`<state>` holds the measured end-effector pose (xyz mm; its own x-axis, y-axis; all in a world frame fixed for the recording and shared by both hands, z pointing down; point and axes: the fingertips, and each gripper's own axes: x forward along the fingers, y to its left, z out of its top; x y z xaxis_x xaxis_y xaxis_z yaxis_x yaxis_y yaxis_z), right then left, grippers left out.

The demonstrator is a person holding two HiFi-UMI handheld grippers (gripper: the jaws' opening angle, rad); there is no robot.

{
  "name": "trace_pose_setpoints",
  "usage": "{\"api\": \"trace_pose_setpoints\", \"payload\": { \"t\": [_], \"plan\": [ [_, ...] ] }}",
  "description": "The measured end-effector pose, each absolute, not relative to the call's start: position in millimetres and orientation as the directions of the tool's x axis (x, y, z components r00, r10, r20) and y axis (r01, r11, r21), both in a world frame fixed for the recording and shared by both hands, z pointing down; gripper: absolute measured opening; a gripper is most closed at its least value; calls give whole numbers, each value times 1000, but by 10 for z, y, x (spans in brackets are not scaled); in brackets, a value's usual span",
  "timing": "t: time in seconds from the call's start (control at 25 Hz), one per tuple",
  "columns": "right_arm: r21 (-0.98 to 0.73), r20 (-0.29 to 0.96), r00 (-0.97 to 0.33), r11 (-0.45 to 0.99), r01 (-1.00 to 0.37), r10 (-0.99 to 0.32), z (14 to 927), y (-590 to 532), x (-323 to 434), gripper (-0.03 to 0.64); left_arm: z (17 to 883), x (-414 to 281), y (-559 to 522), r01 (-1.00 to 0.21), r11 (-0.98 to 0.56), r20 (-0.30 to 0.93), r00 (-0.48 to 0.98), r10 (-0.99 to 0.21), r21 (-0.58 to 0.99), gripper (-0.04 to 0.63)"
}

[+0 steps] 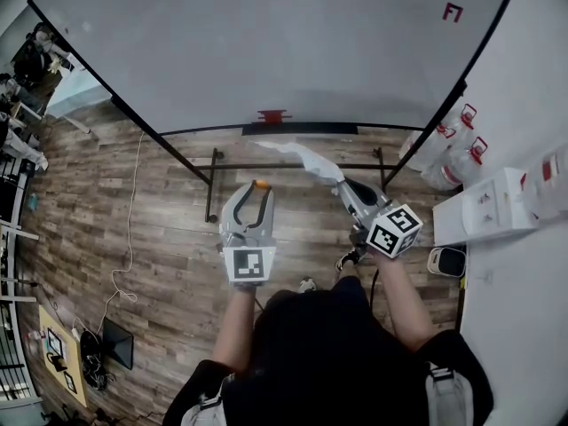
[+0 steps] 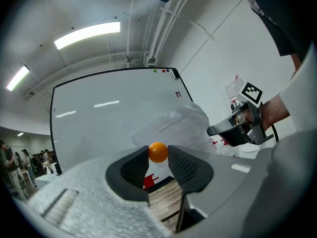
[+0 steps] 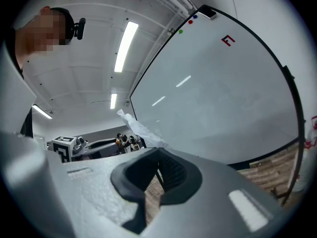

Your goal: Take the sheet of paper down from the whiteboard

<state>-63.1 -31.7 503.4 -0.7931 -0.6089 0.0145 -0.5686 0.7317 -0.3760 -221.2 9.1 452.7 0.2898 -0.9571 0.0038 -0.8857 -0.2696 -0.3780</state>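
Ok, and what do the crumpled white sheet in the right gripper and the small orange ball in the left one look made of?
The crumpled white sheet looks like thin matte paper: it creases, droops and carries faint print where the right gripper pinches it. The small orange ball is smooth and slightly glossy, likely hard plastic; it shows no dent between the jaws of the left gripper.

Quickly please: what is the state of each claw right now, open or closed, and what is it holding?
Left claw: closed on a small orange ball.
Right claw: closed on the sheet of paper.
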Motion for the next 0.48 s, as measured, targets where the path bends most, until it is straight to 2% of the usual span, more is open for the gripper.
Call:
{"api": "trace_pose_setpoints", "payload": {
  "t": [0.48],
  "plan": [
    [-381, 19, -777, 714, -587, -629, 5005, -378, -665, 3, 4523, -2262, -8, -889, -282, -8, 305, -952, -360, 132]
  ]
}}
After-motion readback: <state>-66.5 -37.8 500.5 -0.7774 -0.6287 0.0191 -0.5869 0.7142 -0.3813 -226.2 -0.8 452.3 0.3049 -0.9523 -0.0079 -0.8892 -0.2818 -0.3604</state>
